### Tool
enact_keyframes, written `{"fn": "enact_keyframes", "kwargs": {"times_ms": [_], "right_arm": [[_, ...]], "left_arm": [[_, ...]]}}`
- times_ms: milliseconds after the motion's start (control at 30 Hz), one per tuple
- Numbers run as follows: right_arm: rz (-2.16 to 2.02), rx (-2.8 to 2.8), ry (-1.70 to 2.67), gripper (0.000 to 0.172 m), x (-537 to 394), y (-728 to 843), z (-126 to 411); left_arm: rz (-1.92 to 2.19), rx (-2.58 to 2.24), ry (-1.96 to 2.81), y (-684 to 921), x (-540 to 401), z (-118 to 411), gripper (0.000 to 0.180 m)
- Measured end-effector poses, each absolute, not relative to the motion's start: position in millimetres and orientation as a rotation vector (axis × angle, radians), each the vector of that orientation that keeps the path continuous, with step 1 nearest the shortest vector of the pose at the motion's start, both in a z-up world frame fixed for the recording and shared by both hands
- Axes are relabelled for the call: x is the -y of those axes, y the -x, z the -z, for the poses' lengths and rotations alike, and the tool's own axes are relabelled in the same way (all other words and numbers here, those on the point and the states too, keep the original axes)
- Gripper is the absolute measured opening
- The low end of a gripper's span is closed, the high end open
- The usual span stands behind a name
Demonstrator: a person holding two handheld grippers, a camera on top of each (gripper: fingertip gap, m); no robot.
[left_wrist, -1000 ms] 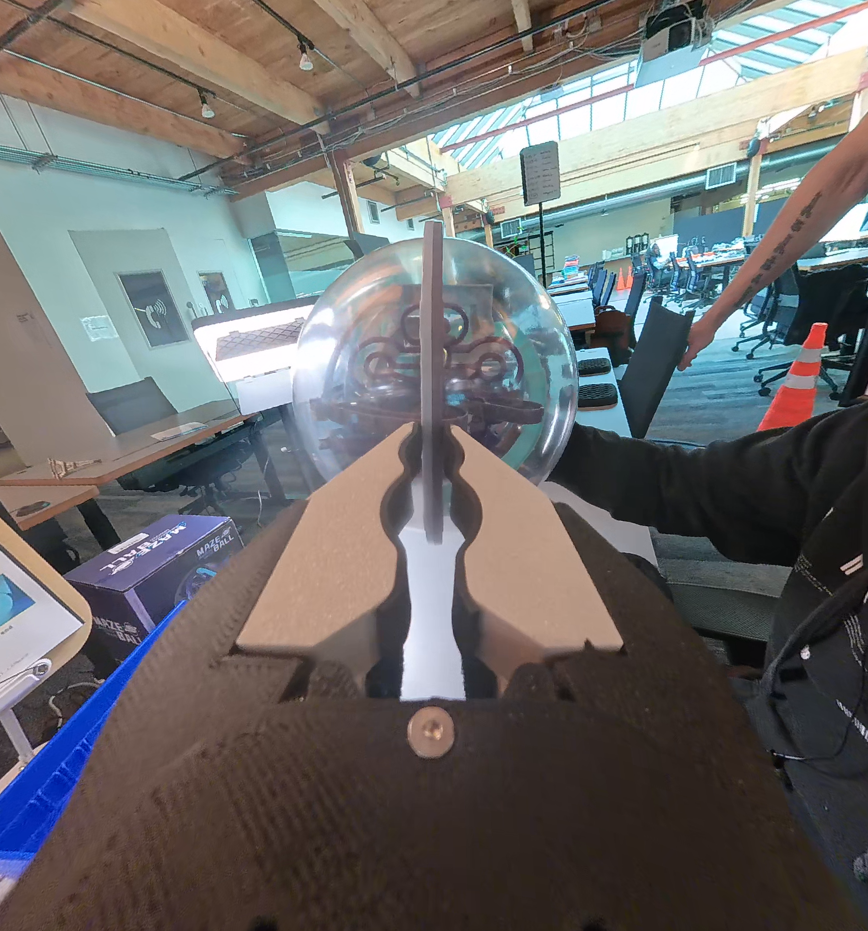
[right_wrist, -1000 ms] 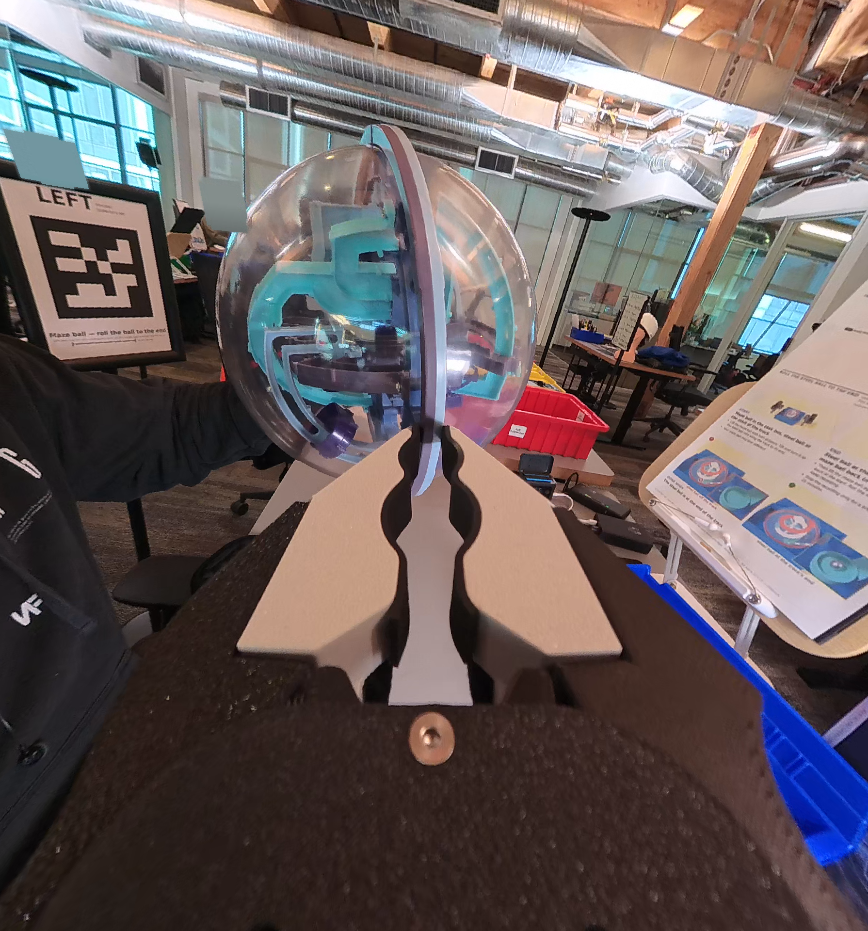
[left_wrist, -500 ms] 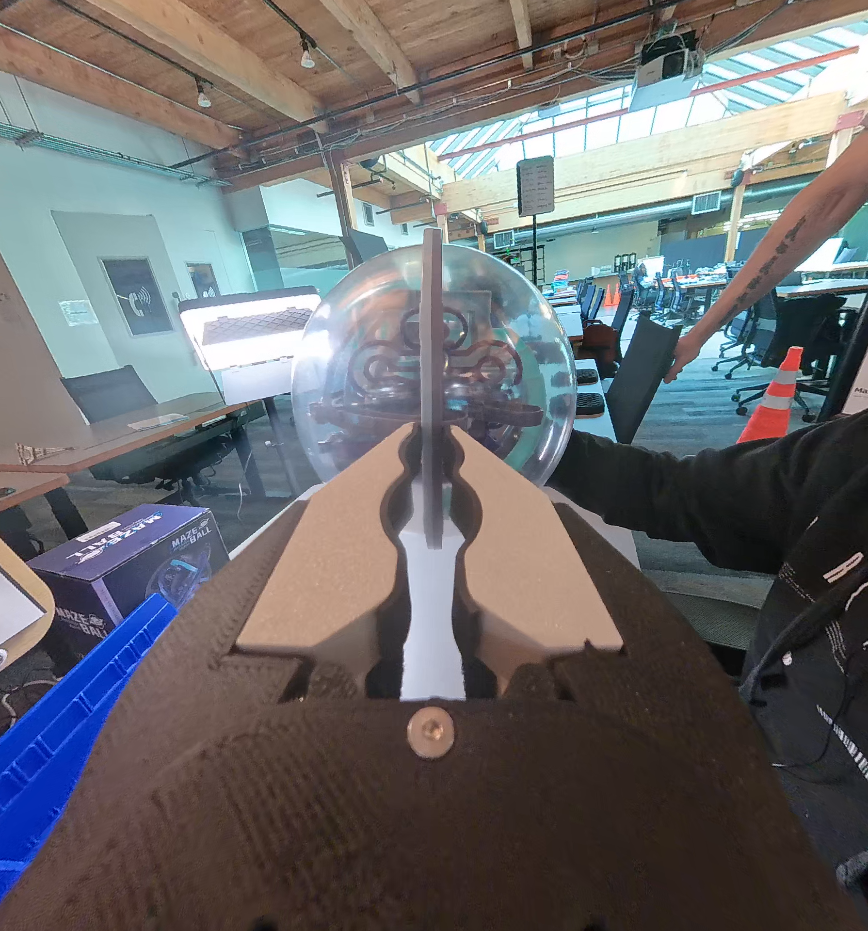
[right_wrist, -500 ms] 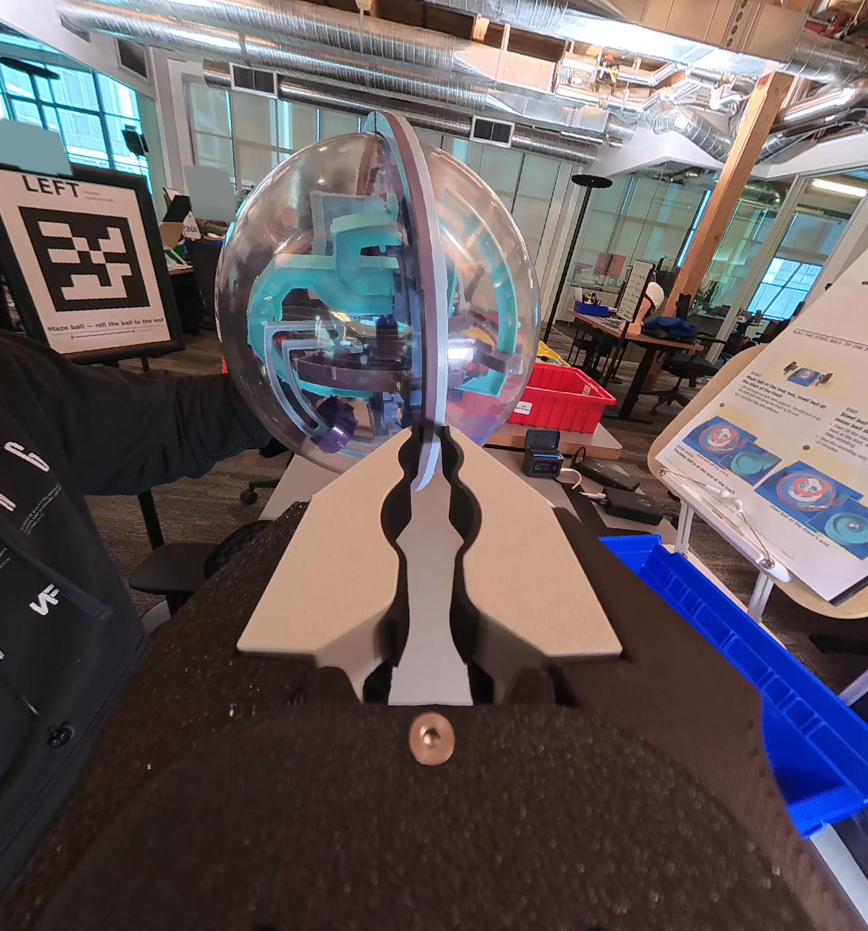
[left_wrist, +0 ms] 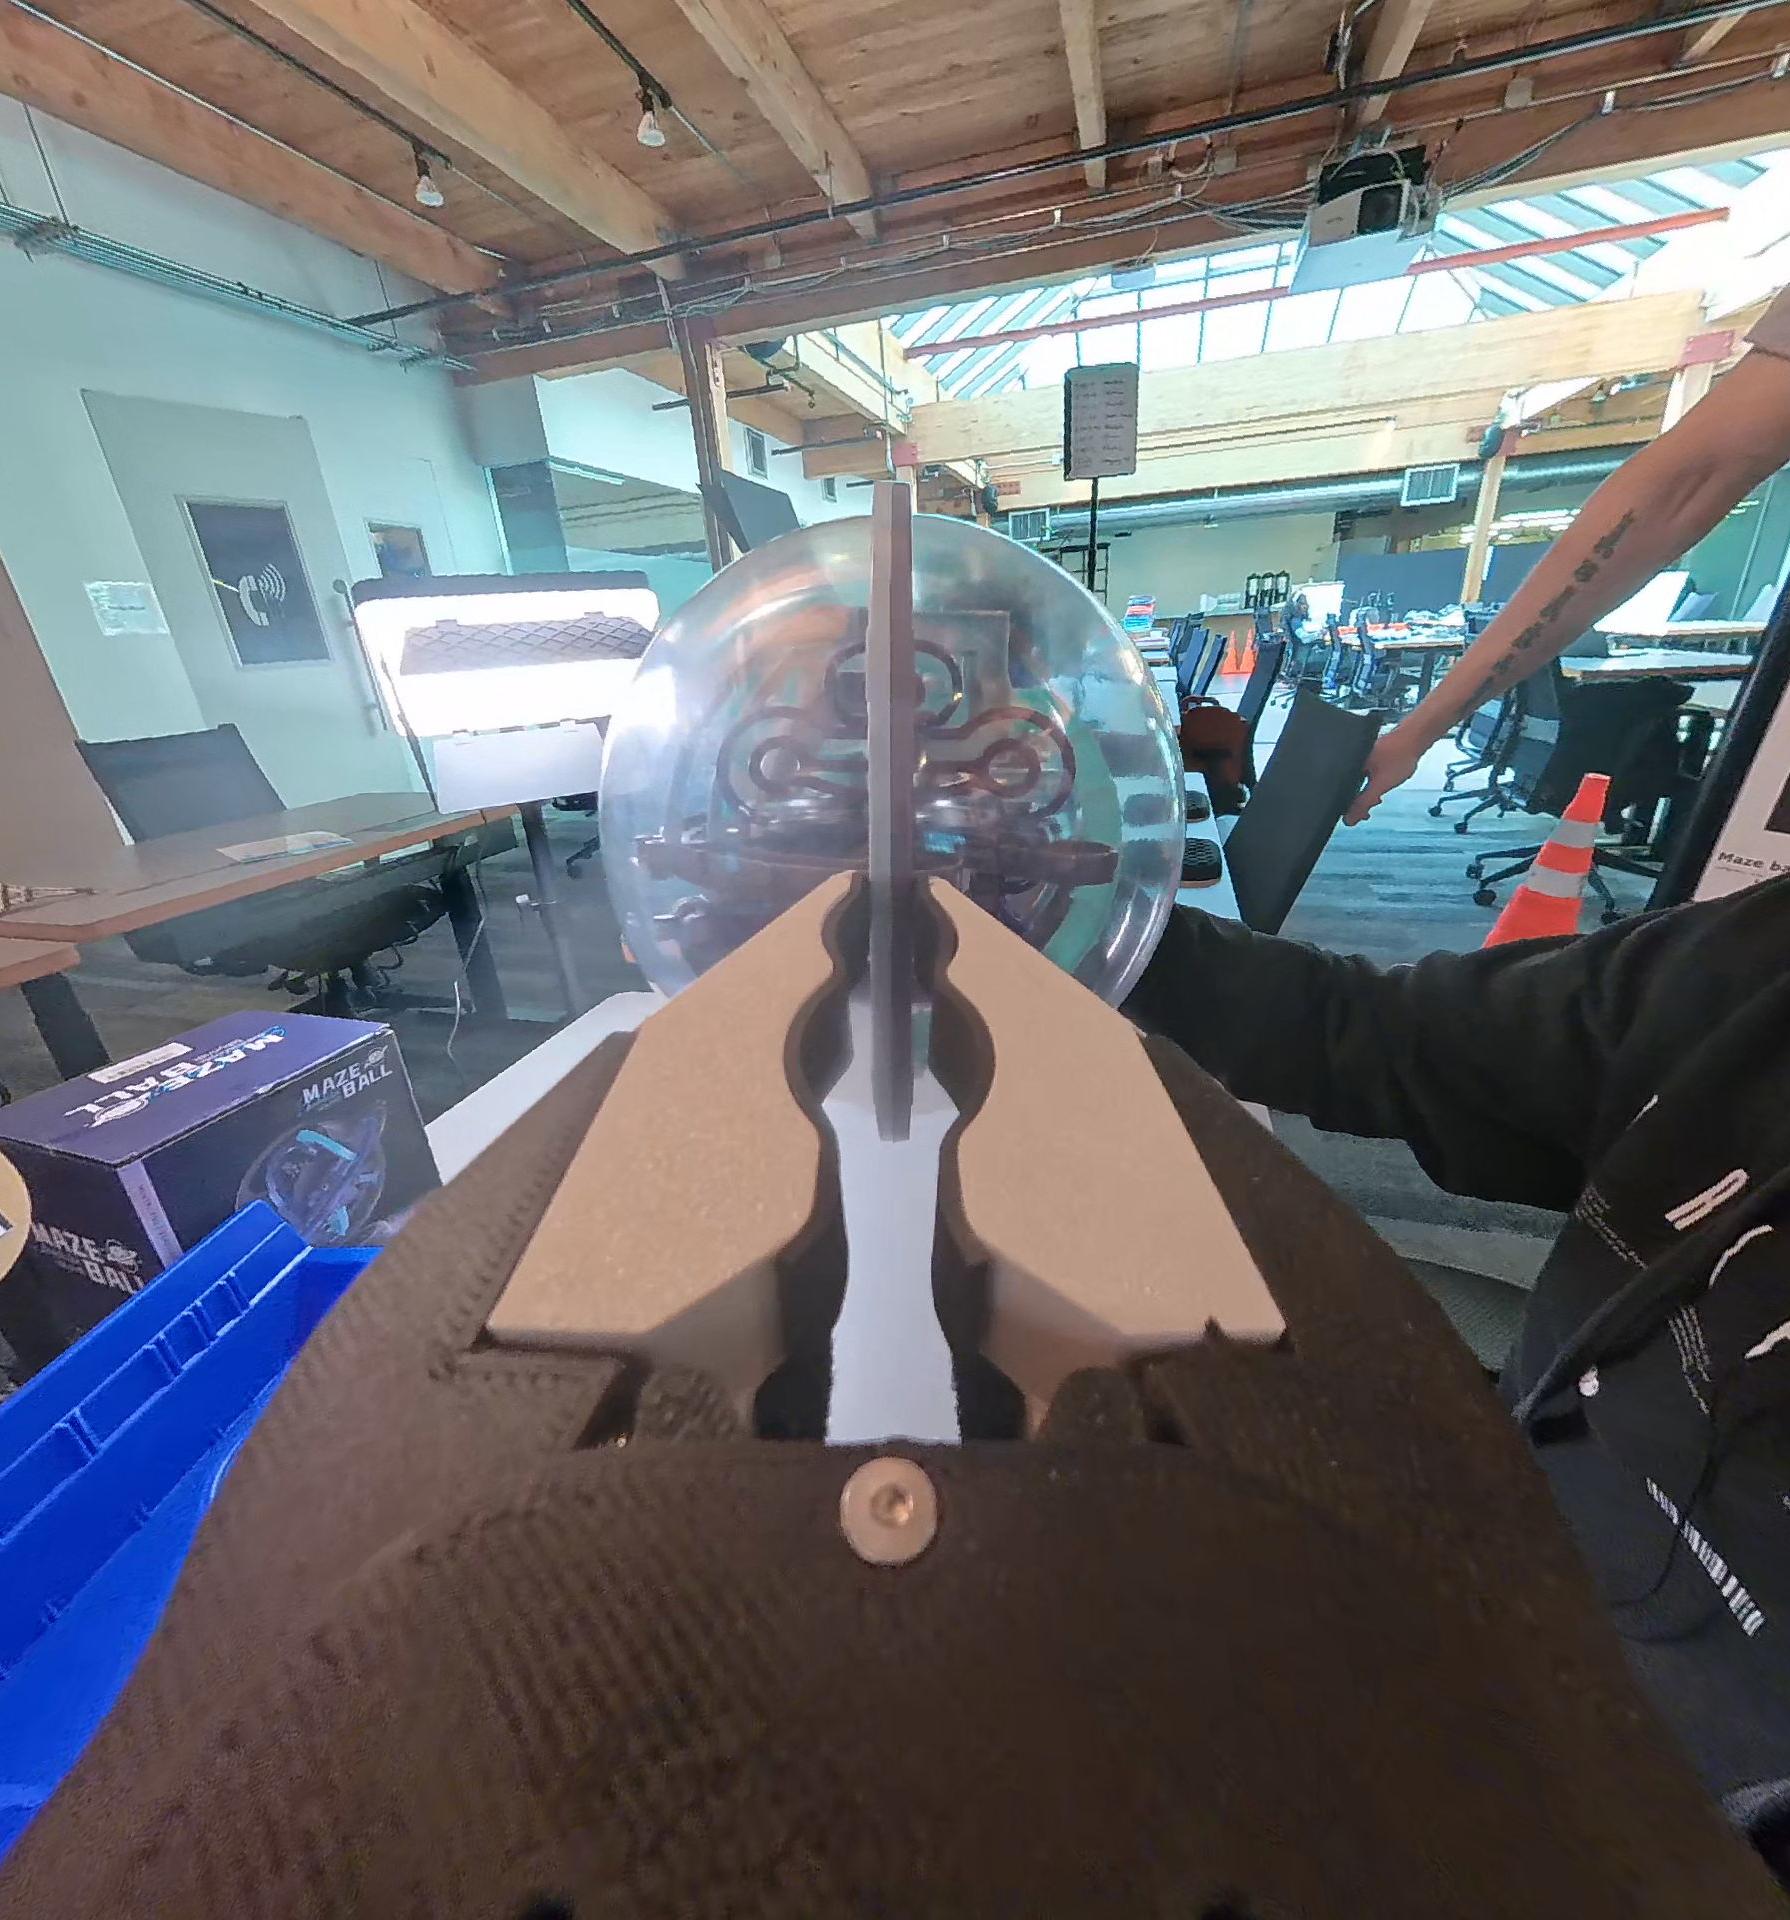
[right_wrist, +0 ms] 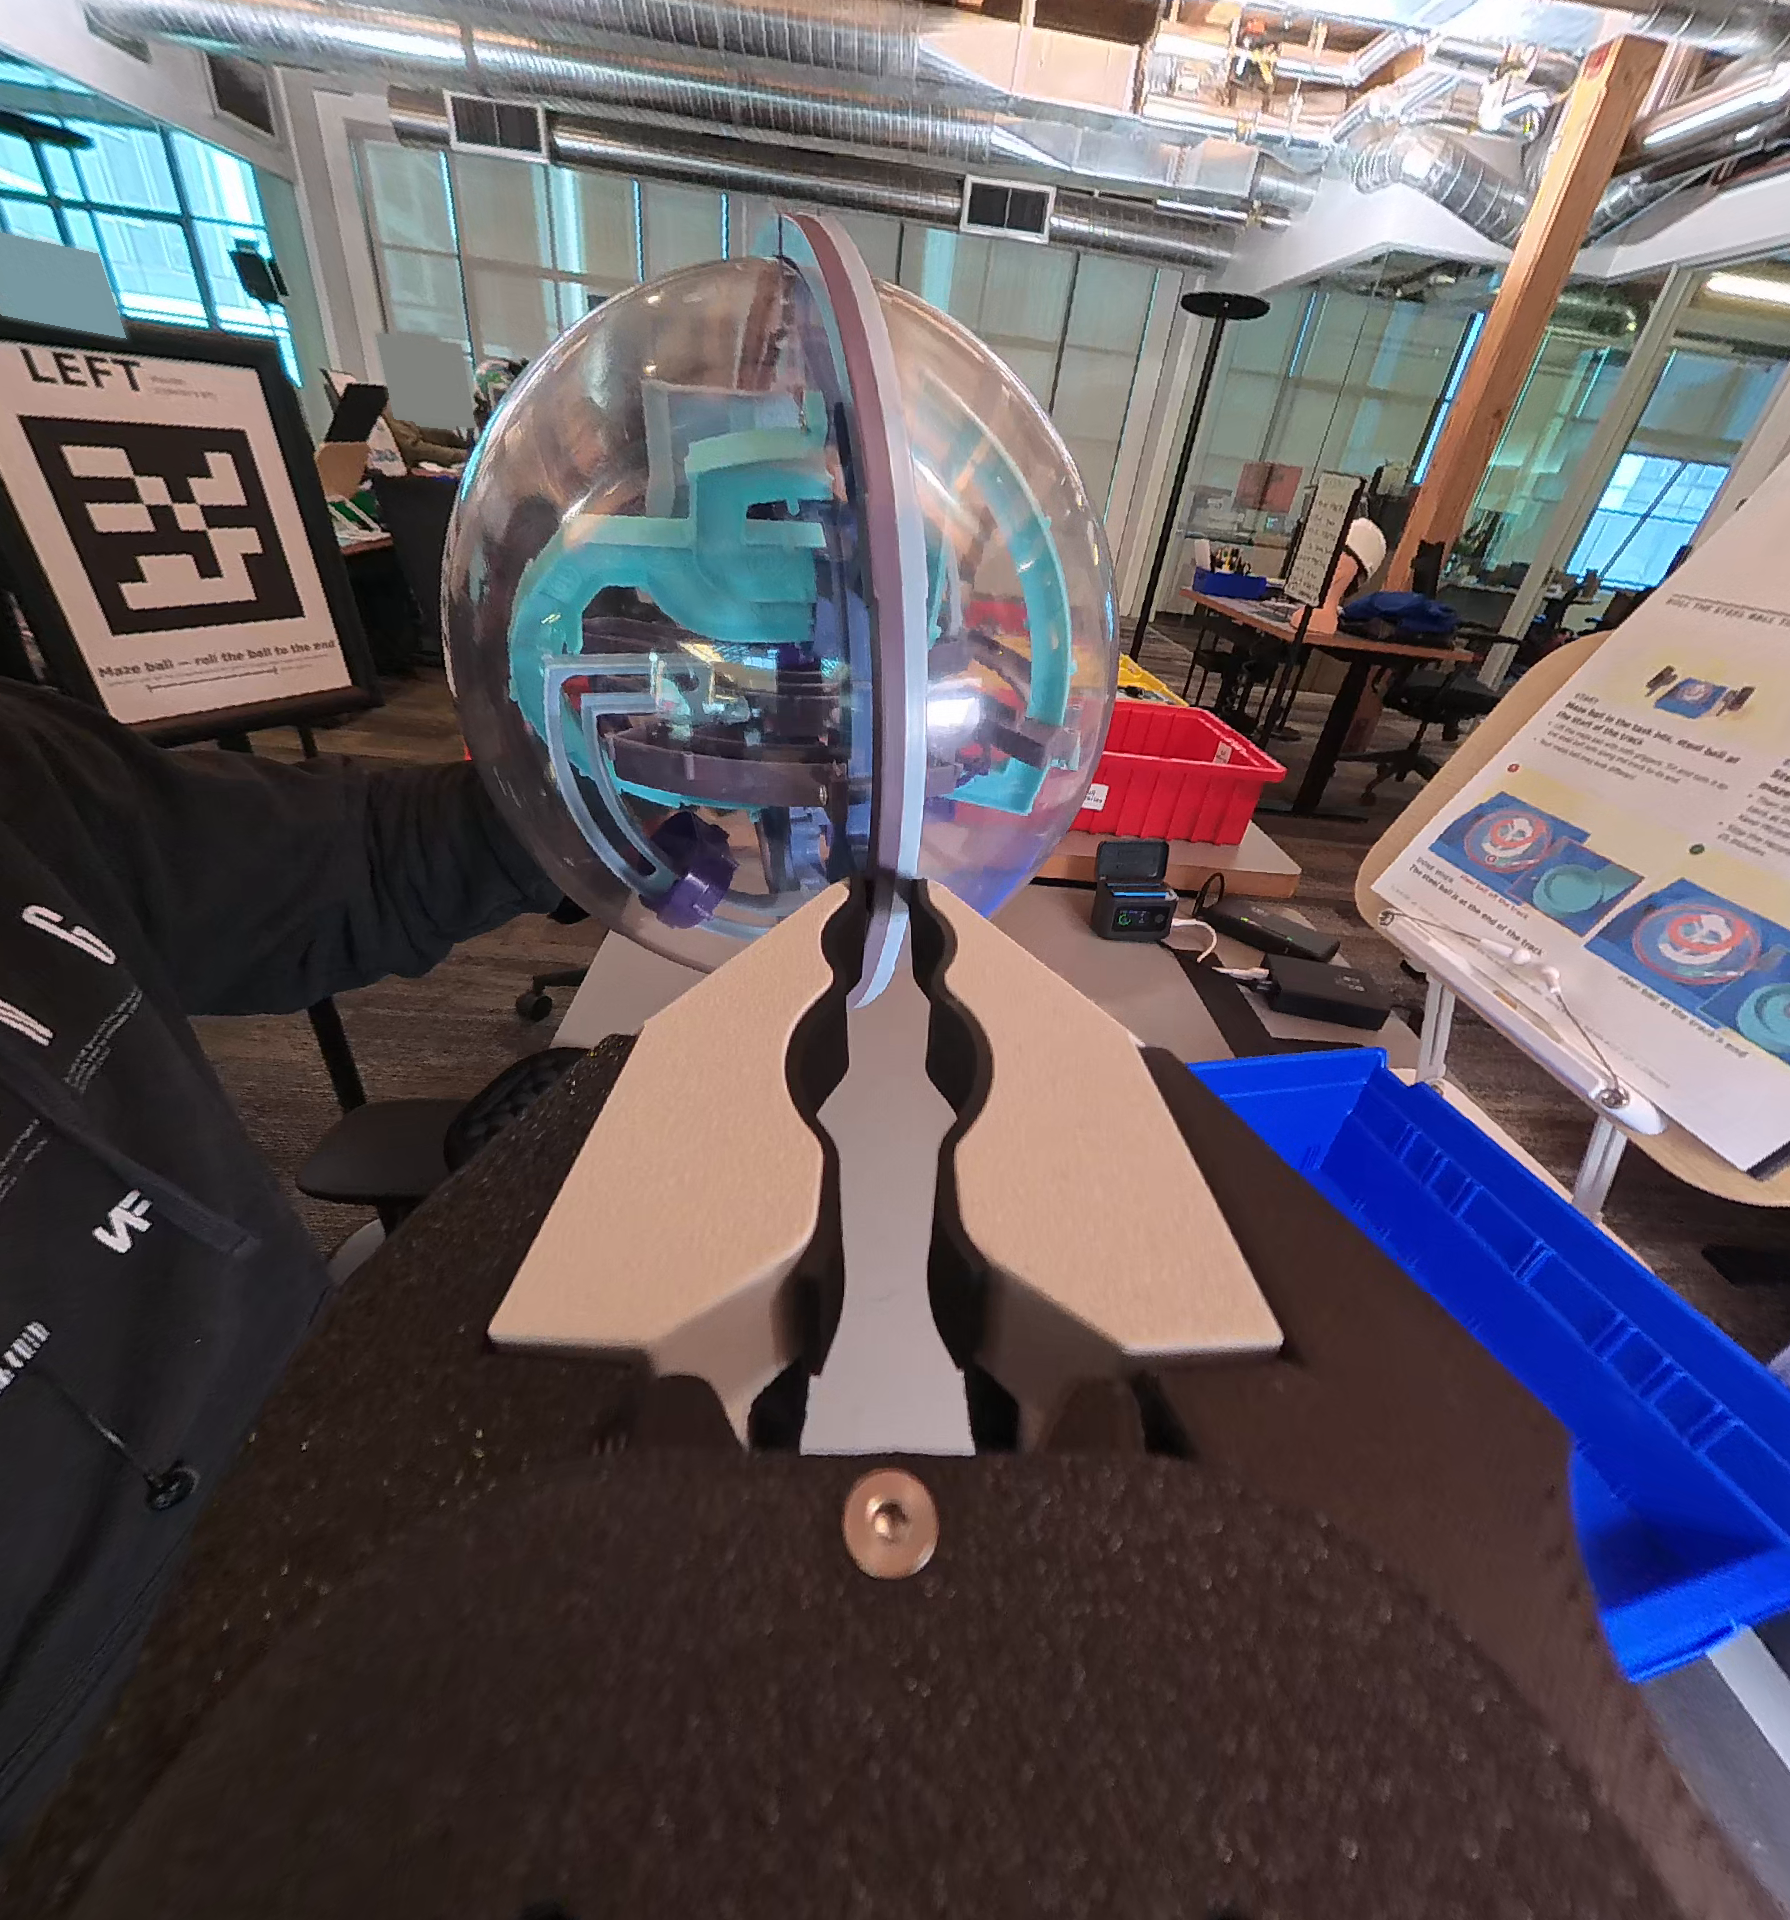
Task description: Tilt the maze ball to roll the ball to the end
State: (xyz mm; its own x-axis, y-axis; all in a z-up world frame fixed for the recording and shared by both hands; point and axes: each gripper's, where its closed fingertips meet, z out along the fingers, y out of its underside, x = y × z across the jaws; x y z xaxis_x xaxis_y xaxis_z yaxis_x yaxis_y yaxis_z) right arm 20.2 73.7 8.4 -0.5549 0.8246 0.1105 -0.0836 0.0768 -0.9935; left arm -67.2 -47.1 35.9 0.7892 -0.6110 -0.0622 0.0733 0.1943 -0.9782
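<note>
Maze ball (right_wrist: pixel 777 613), pinched only by its thin rim (left_wrist: pixel 892 790) between both closed grippers (left_wrist: pixel 892 914) (right_wrist: pixel 883 904), could twist loose if tilted sharply.

— What's the ball (right_wrist: pixel 662 582) made of?

— Clear, glossy plastic with bright reflections on its shell; a matt grey rim (left_wrist: pixel 891 790) runs around it. Inside, the tracks (right_wrist: pixel 683 540) look like smooth teal and dark purple plastic.

— And the fingers (left_wrist: pixel 683 1122)?

— Matt, finely grainy beige plastic. The body (right_wrist: pixel 870 1714) behind them is black and rough, ridged like printed plastic, with one shiny metal screw (right_wrist: pixel 889 1523).

— Anything else?

— A glossy blue plastic bin (right_wrist: pixel 1597 1299), a printed cardboard box (left_wrist: pixel 205 1132), a black cloth sleeve (left_wrist: pixel 1442 1049), and bare wooden ceiling beams (left_wrist: pixel 787 94).
</note>
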Motion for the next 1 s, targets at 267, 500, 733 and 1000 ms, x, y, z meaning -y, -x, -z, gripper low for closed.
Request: {"fn": "enact_keyframes", "kwargs": {"times_ms": [267, 500, 733, 1000], "right_arm": [[-1.575, 1.638, 0.797, 0.006, -77, -21, 2], [-1.583, 1.654, 0.864, 0.006, -81, -23, 21], [-1.586, 1.655, 0.928, 0.006, -86, -28, 39], [-1.601, 1.656, 1.009, 0.006, -93, -35, 59]], "left_arm": [[0.556, -0.462, 1.298, 69, 42, -24, 0.006], [0.614, -0.419, 1.306, 70, 36, -6, 0.006], [0.682, -0.379, 1.307, 68, 28, 13, 0.006], [0.754, -0.320, 1.328, 65, 19, 36, 0.006]]}}
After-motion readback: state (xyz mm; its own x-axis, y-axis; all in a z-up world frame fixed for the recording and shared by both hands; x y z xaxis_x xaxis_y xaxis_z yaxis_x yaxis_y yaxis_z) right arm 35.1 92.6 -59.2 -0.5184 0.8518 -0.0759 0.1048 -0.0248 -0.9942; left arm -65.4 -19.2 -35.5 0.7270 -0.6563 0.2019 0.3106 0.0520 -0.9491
